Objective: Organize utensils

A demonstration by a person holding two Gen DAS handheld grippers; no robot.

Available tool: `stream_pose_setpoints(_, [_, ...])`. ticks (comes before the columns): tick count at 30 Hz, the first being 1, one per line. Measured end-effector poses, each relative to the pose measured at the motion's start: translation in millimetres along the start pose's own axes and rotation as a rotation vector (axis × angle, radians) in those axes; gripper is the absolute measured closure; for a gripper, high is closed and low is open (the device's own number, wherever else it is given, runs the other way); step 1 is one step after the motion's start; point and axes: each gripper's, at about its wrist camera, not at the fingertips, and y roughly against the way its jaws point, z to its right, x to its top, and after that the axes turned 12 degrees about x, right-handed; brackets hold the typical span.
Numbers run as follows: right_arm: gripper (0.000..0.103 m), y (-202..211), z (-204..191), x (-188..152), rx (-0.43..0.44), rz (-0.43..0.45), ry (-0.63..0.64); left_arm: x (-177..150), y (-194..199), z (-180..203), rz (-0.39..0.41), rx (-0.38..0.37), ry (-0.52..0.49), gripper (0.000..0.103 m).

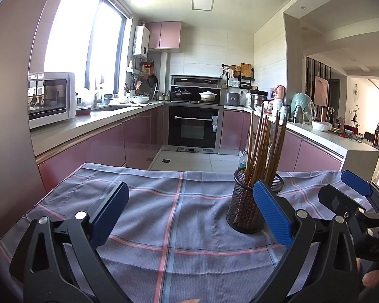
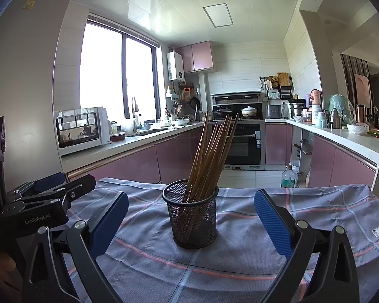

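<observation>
A black mesh cup (image 2: 193, 217) stands upright on a blue plaid cloth (image 2: 240, 257), holding several brown chopsticks (image 2: 212, 151) that lean to the right. My right gripper (image 2: 190, 223) is open, with the cup a little ahead between its blue pads and nothing gripped. In the left wrist view the same cup (image 1: 250, 207) with its chopsticks (image 1: 262, 146) stands ahead on the right, partly behind the right pad. My left gripper (image 1: 190, 216) is open over bare cloth (image 1: 164, 214). The right gripper's body (image 1: 361, 207) shows at the far right.
The cloth covers a table whose far edge drops to a tiled kitchen floor (image 2: 242, 176). Pink cabinets and counters line both sides, with a microwave (image 2: 82, 128) at left and an oven (image 2: 242, 141) at the back. A plastic bottle (image 2: 288, 176) stands on the floor.
</observation>
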Motion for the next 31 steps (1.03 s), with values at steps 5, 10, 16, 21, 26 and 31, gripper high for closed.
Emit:
stream_pose_setpoints(5, [0.007, 0.5, -0.1, -0.4, -0.002, 0.002, 0.001, -0.9, -0.9, -0.3, -0.010, 0.000, -0.001, 0.006])
stream_pose_setpoints(10, [0.007, 0.5, -0.2, -0.8, 0.001, -0.002, 0.002, -1.5, 0.0, -0.7, -0.011, 0.003, -0.003, 0.006])
stream_pose_setpoints(16, [0.007, 1.0, 0.6, -1.0, -0.001, -0.006, 0.002, -3.4, 1.1, -1.4, -0.026, -0.003, -0.008, 0.006])
stream_pose_setpoints(21, [0.007, 0.6, 1.4, -1.4, 0.001, -0.012, 0.001, -4.5, -0.9, -0.2, -0.032, 0.000, -0.012, 0.006])
stream_pose_setpoints(26, [0.007, 1.0, 10.2, -2.3, -0.009, -0.032, -0.001, -7.7, -12.1, -1.9, -0.088, -0.008, -0.018, 0.006])
stream_pose_setpoints(31, [0.007, -5.5, 61.6, -10.3, -0.116, -0.171, -0.073, -15.7, -37.7, -17.2, -0.192, 0.031, -0.011, 0.006])
